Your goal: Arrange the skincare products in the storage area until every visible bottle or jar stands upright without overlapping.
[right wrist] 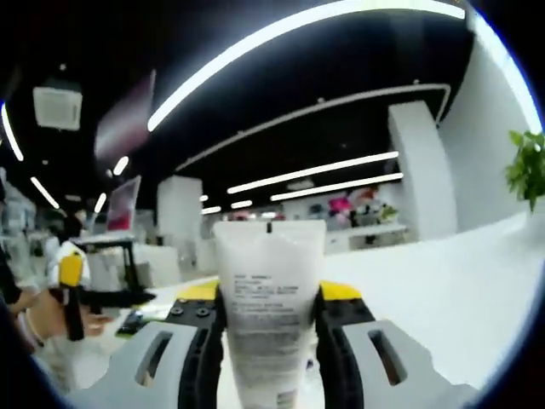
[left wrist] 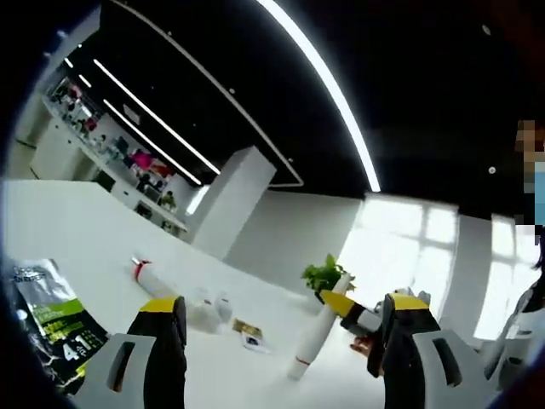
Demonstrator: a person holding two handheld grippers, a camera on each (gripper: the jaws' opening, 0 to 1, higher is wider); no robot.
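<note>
My right gripper (right wrist: 268, 341) clamped on a white tube (right wrist: 267, 298) lifted above the white tabletop (right wrist: 443, 290), my left gripper (left wrist: 285, 341) spread wide with nothing between its jaws, another tube (left wrist: 146, 274) lying ahead, green plant (left wrist: 324, 274) beyond

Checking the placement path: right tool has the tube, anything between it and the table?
Nothing visible. The white tube sits clamped in the right tool, and the white table beyond it looks bare; the spot directly beneath is hidden.
</note>
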